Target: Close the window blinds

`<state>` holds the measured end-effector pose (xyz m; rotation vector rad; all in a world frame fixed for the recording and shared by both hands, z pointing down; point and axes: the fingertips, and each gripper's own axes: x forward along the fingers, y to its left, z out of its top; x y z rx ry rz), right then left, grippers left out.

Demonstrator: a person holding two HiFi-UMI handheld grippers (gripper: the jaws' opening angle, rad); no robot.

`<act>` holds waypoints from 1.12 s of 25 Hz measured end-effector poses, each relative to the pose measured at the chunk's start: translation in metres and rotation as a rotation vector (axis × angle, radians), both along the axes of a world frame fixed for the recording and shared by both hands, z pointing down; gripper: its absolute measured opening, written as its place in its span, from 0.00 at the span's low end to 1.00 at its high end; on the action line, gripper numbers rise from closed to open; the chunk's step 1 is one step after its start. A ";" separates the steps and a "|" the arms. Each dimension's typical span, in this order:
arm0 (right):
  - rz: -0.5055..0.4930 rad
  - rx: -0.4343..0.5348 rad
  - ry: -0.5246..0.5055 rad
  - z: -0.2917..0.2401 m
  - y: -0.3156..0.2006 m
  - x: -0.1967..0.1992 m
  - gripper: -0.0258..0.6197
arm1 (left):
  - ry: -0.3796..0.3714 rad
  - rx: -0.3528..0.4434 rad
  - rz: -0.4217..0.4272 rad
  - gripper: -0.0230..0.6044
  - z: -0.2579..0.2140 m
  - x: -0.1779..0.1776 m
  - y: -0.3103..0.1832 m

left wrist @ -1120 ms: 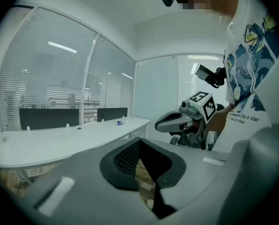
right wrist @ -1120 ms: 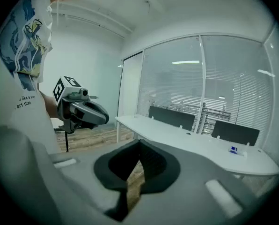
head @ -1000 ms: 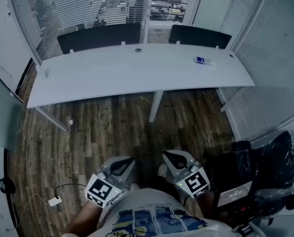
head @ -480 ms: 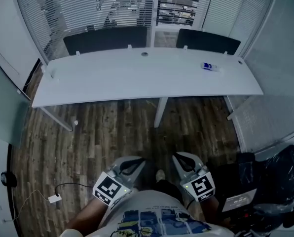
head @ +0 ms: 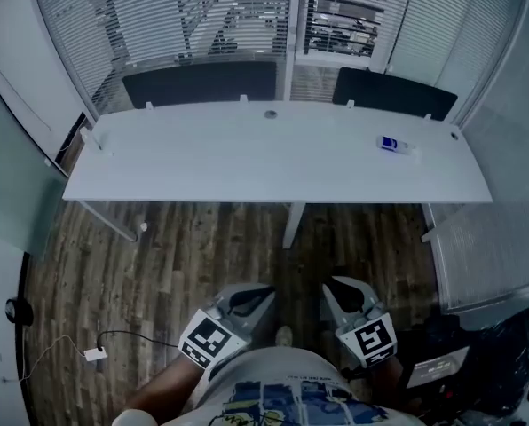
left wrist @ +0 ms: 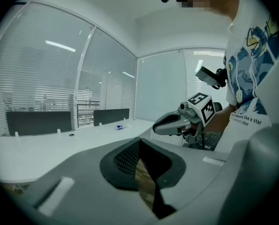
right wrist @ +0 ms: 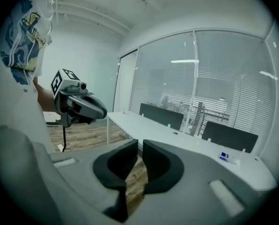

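Several window blinds (head: pixel 158 34) hang lowered, slats open.

Both grippers are held low, just ahead of the torso (head: pixel 278 387). They sit side by side, near each other, and point forward and slightly down.

Left gripper (head: pixel 261 294): jaws together, nothing held.

Right gripper (head: pixel 332 286): jaws a narrow slit apart (they have just been opening), nothing between them.

Marker cubes (head: pixel 209 340) face up. The left forearm (head: pixel 153 404) runs back beside the torso.
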<state>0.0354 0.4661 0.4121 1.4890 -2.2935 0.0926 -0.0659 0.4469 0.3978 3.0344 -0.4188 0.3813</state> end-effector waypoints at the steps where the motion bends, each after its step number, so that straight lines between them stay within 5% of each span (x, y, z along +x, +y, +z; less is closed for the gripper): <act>1: 0.001 -0.003 -0.001 0.000 -0.005 0.009 0.07 | 0.002 0.003 -0.006 0.05 0.000 0.008 -0.006; 10: -0.029 -0.020 0.005 0.014 -0.057 0.060 0.07 | 0.001 -0.005 -0.073 0.05 0.003 0.049 -0.062; 28: 0.023 -0.007 0.017 0.005 -0.228 0.058 0.07 | 0.038 0.003 -0.004 0.05 -0.002 0.052 -0.231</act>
